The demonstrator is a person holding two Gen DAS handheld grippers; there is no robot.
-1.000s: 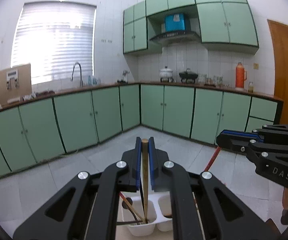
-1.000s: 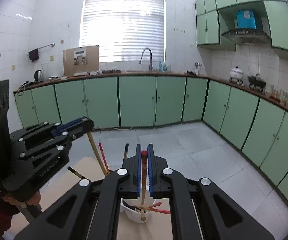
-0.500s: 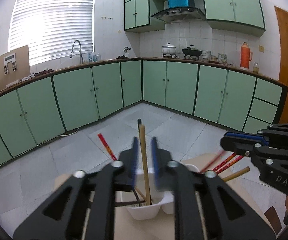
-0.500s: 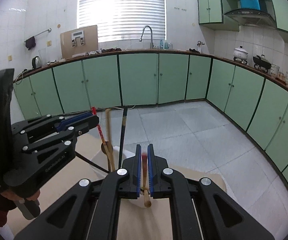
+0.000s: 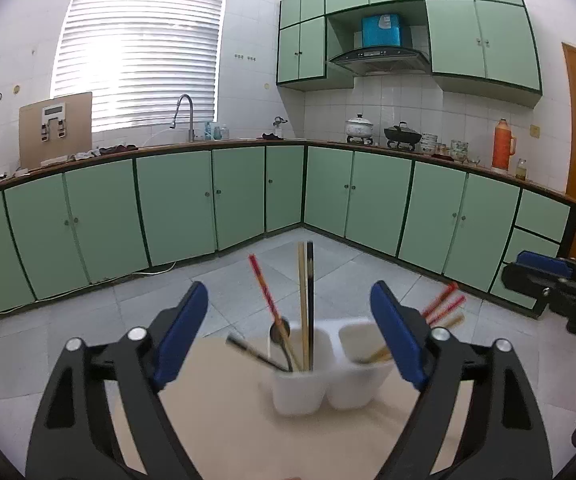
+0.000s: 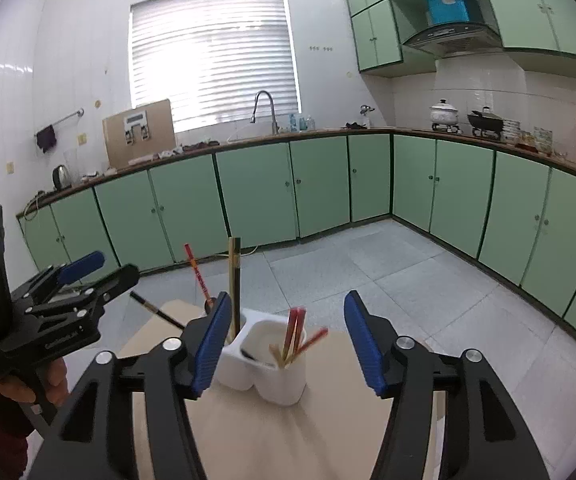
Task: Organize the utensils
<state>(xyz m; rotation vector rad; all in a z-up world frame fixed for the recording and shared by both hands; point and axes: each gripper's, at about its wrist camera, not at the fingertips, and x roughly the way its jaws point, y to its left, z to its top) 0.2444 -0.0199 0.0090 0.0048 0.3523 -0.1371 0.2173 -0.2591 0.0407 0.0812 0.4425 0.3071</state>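
L gripper (image 5: 290, 334): fingers spread wide, nothing between the blue pads (image 5: 181, 332). R gripper (image 6: 288, 338): same, spread wide, holding nothing.

White 2-compartment holder (image 5: 330, 380) sits on a light wood tabletop (image 5: 223, 432), just ahead of and between the L fingers. In the R wrist view the holder (image 6: 265, 372) is also between the fingers, nearer the left-side pad, which overlaps its left edge.

L view, contents:
- compartment nearer the left finger: tan chopstick (image 5: 303, 300) + black chopstick (image 5: 310, 304) near upright, red chopstick (image 5: 265, 292) tilted toward the left finger, a spoon (image 5: 279, 330) and a dark stick (image 5: 247, 352) leaning low toward the left finger.
- compartment nearer the right finger: red chopsticks (image 5: 444, 302) + a tan one, tilted out past the right finger; partly hidden by it, blurred.

R view: red chopsticks (image 6: 296, 334) in the compartment centred between the fingers, leaning toward the right finger.

R gripper shows at far right edge of L view, beyond the right finger; L gripper shows at left of R view, outside the left finger. Neither touches the holder.
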